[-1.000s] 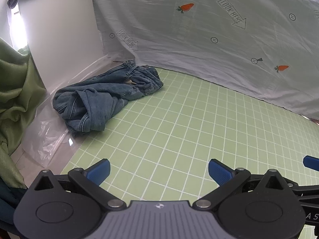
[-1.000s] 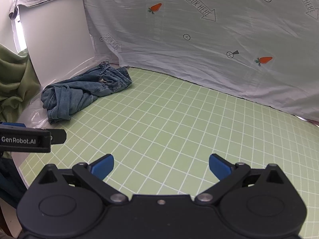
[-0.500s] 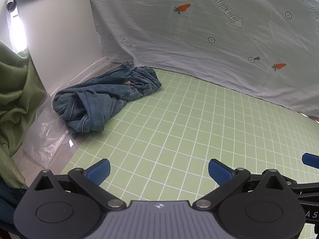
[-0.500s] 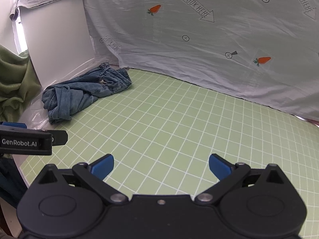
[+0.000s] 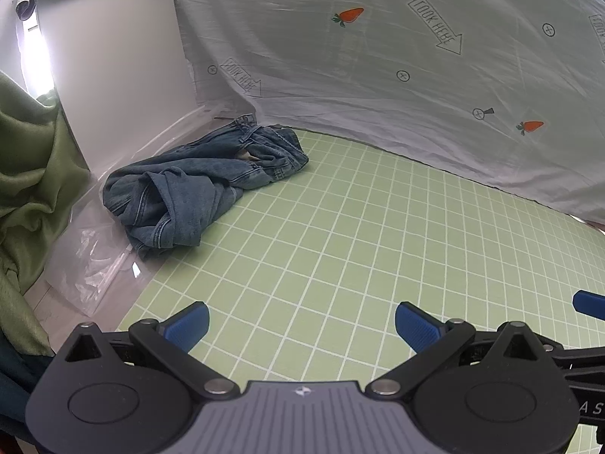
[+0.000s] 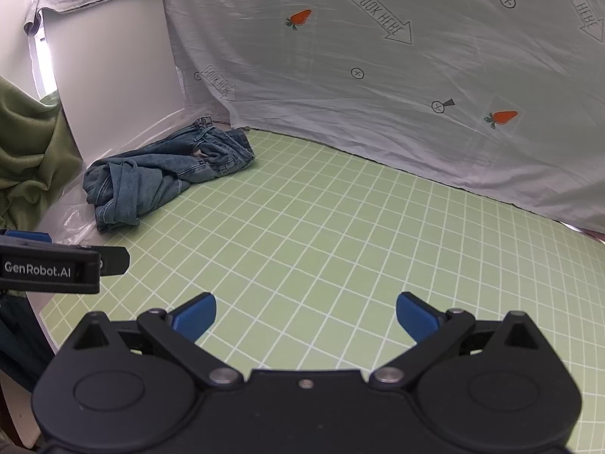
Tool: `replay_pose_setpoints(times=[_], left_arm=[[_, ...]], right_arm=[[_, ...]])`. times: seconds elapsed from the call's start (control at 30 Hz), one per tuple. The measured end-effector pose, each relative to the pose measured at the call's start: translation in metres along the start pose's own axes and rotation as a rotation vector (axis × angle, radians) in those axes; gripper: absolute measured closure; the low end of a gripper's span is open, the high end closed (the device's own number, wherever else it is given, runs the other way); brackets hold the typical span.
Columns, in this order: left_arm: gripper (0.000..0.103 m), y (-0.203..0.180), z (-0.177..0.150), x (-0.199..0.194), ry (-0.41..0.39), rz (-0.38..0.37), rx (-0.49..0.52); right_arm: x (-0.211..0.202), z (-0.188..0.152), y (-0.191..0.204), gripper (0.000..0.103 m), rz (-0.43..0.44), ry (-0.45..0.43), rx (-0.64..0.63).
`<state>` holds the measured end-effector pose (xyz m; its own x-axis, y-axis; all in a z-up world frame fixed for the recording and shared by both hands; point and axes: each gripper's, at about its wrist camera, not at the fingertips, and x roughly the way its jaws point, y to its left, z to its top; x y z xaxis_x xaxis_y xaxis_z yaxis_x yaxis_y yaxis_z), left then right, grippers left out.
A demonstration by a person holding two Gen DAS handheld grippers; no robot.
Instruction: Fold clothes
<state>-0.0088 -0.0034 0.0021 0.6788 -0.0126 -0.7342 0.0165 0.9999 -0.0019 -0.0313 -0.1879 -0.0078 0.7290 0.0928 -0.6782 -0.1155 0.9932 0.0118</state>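
Observation:
A crumpled pair of blue jeans [image 5: 196, 185] lies at the far left corner of the green grid mat [image 5: 340, 234], partly off the mat's edge; it also shows in the right wrist view [image 6: 159, 178]. My left gripper [image 5: 300, 325] is open and empty, low over the mat's near left part, well short of the jeans. My right gripper [image 6: 306, 316] is open and empty, over the mat's near side. The left gripper's body [image 6: 56, 265] shows at the left edge of the right wrist view.
A white sheet [image 5: 416, 75] printed with carrots and arrows hangs along the back. A white panel [image 5: 121, 75] stands at the left. Green cloth [image 5: 26, 174] hangs at the far left. Clear plastic film [image 5: 94, 265] lies beside the mat.
Both grippers have drifted slightly; the view shifted a little so the jeans sit marginally lower and to the right. The jaws stay open. The jeans have not moved.

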Motion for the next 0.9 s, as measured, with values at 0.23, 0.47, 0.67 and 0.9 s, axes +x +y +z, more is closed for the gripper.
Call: replay_pose_setpoints(times=[0.23,0.47,0.67,0.9], left_arm=[[0.000,-0.0014,0.0006,0.0012,-0.002,0.000,0.002],[0.000,-0.0038,0.0017,0.0025,-0.001,-0.001,0.004],[0.000,-0.0048,0.0031,0.0041,0.005,-0.002,0.006],[0.000,-0.0029,0.0043,0.0077,0.014,-0.002,0.007]], right_arm=[[0.0011,0.0001,-0.0014,0.000,-0.004,0.001,0.002],[0.0015,0.0001,-0.0027,0.000,-0.010,0.001,0.006],[0.0022,0.0005,-0.0034,0.000,-0.012,0.004,0.008],[0.0046,-0.0002,-0.0022,0.000,-0.021,-0.002,0.006]])
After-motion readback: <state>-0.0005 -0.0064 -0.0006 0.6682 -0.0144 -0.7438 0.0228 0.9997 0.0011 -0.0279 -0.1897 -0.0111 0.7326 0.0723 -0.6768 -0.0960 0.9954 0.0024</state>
